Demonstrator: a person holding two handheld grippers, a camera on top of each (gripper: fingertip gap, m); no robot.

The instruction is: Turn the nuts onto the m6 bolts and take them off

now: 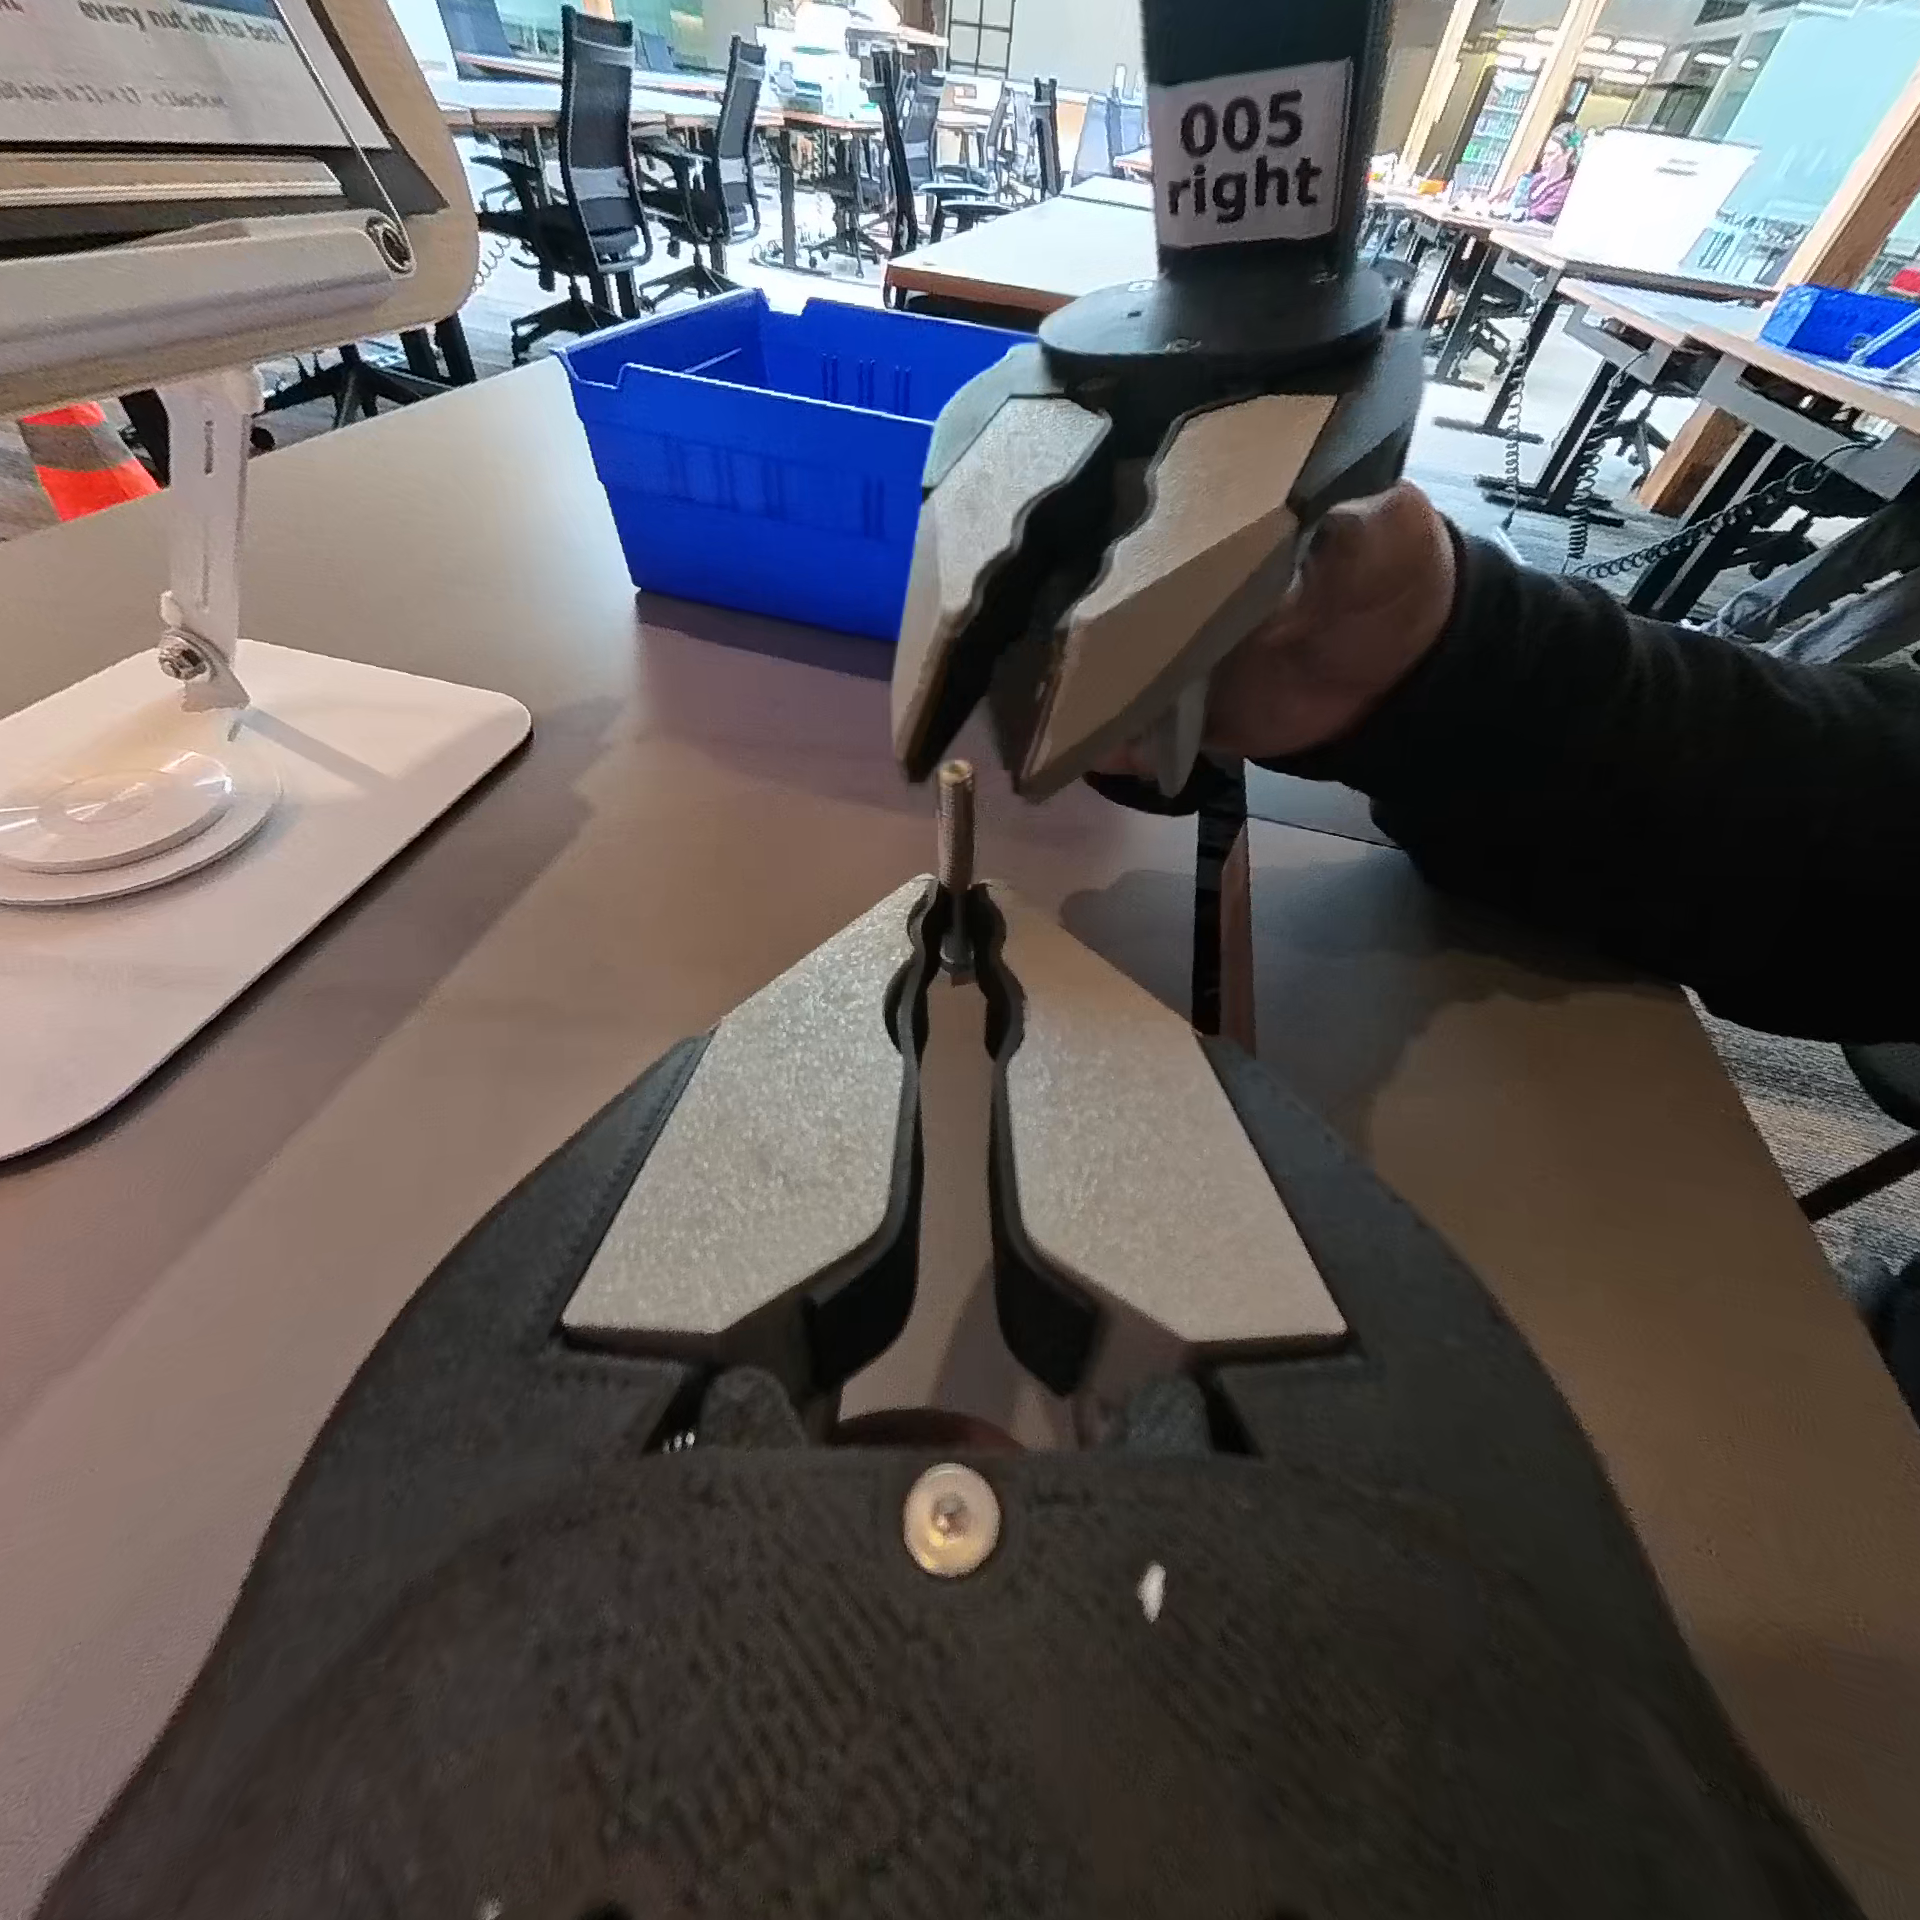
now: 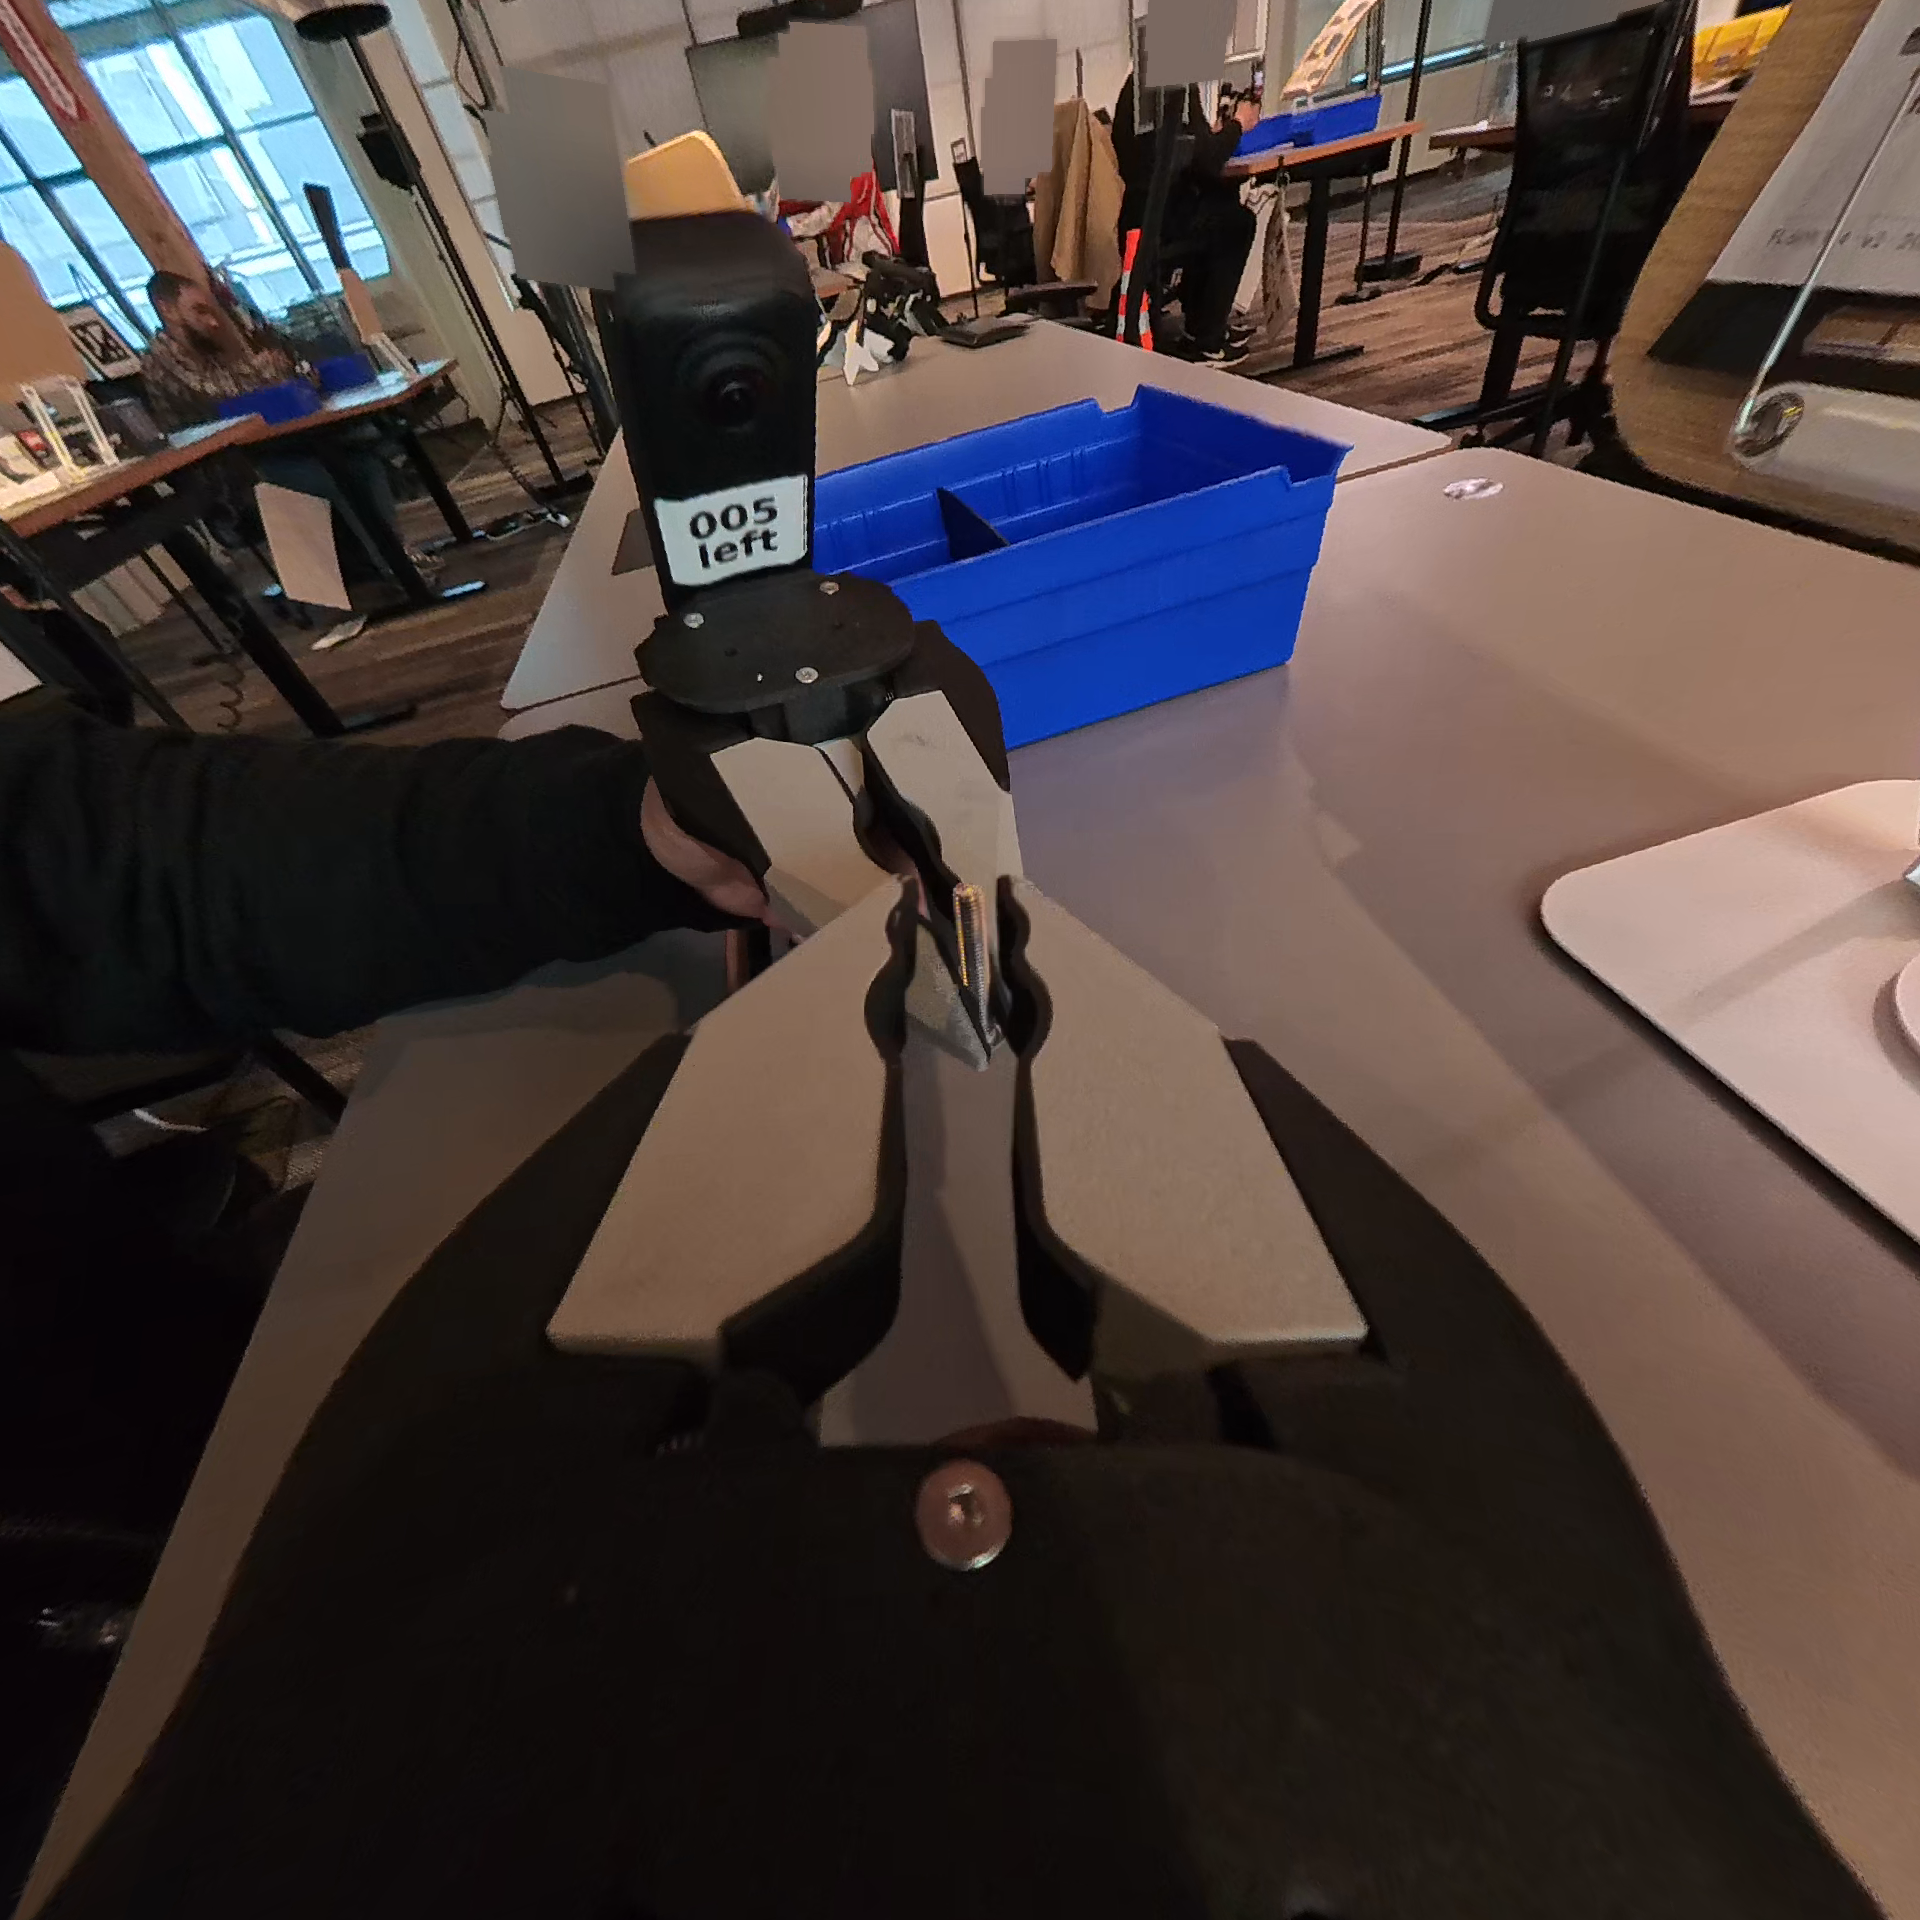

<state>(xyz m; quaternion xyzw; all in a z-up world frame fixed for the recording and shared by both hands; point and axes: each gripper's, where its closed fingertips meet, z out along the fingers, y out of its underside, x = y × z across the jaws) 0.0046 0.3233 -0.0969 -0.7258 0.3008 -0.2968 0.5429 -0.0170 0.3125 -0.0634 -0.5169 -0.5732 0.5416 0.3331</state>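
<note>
My left tool (image 1: 951, 914) is clamped on the bolt (image 1: 953, 831) near its head, thread upright above the bench (image 1: 416, 644). My right tool (image 1: 961, 774) hangs parted around the tip. No nut visible. Stiff, light, slippery steel; I'd grip the head end.

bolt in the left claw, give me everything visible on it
The bolt is a slim, silvery metal one, threaded along its shank. It stands roughly upright, head end down and clamped between the left claw tips, free end pointing up. No nut shows on the exposed thread. The right claw hovers, partly open, at its top; contact cannot be told. It is held above the grey table.
</note>
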